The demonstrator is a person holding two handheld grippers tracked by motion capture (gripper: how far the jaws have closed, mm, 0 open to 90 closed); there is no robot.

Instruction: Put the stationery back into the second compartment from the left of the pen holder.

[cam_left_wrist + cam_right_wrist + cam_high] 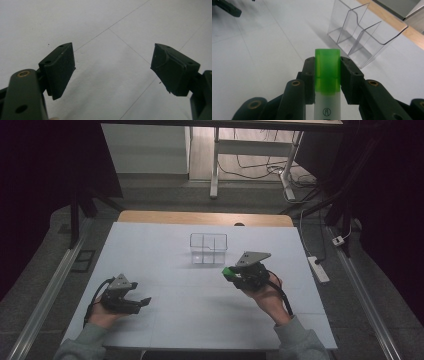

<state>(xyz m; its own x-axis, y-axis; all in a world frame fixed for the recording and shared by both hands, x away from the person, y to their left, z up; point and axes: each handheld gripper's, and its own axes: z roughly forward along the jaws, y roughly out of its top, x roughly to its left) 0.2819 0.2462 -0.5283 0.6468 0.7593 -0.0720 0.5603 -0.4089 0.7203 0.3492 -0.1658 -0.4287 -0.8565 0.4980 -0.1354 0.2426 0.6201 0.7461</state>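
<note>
Two tongs: your right tongs are clamped on a green-capped highlighter; your left tongs stand wide apart with nothing between them.
Highlighter position: it sits between the right jaws, lifted off the counter, cap pointing forward, just short of the clear organiser. In the high view the green cap shows at the front of your right tongs.
Grip: the jaws press on the cap and the top of the white barrel, so the hold looks centred but sits on smooth plastic.
Organiser: clear, with inner dividers making several compartments, open at the top, standing near the far edge of the counter.
Left hand: your left tongs rest low over the counter, well apart from the organiser.
Likely step: carrying the marker to a compartment.
Risk one: the thin clear walls are hard to see; come in low and the cap could strike the rim or a divider and push the light organiser away.
Risk two: tilt your wrist sharply and the marker may twist or slip in the jaws.
Risk three: release over a divider and it could land across two compartments or bounce out.
</note>
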